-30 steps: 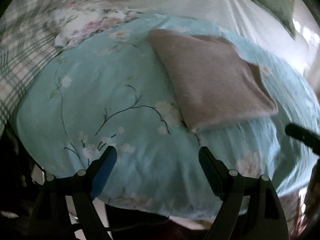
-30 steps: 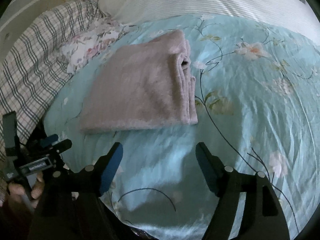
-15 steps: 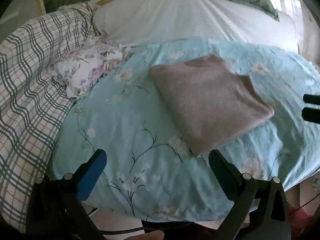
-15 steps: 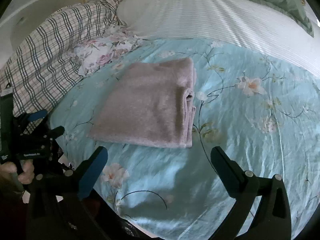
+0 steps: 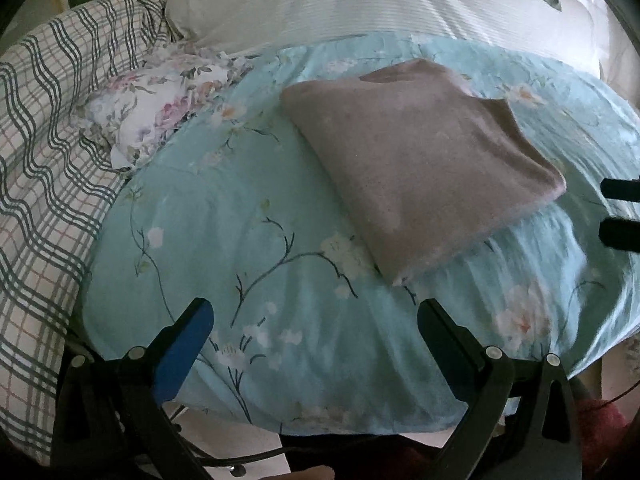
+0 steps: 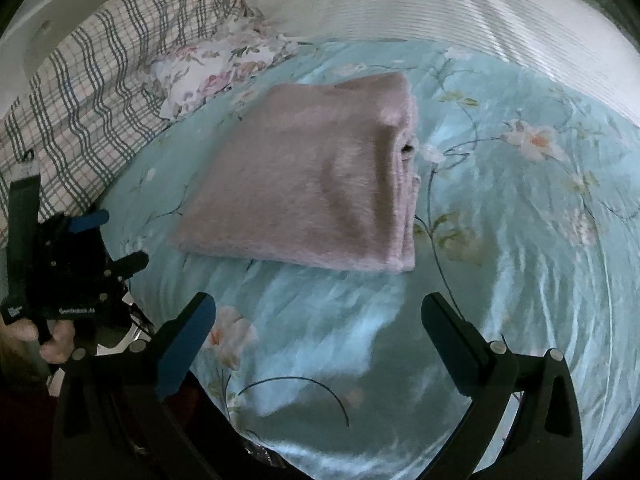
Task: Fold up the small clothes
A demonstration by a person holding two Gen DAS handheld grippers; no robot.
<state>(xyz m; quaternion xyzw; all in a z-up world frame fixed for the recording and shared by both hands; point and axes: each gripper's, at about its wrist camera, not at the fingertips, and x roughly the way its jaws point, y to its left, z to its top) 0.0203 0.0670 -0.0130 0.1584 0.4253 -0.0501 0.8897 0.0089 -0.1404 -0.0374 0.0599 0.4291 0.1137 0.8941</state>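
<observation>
Left wrist view shows your one dusty-pink fleecy garment (image 5: pixel 416 160) already folded into a layered rectangle, lying flat on the pale blue floral bedspread (image 5: pixel 240 240), so the folding looks finished. One crumpled floral cloth (image 5: pixel 160 108) lies nearby. Your left gripper (image 5: pixel 314 334) and right gripper (image 6: pixel 318 328) both have fingers apart, empty, short of the garment.

Both views are dim and bluish, with daylight entering from the upper right and laying bright stripes on the white bedding (image 5: pixel 360 0). Sheen glares off the sheet (image 6: pixel 520 260), smeared by motion blur. Fisheye bending and black vignetting crowd the edges.
</observation>
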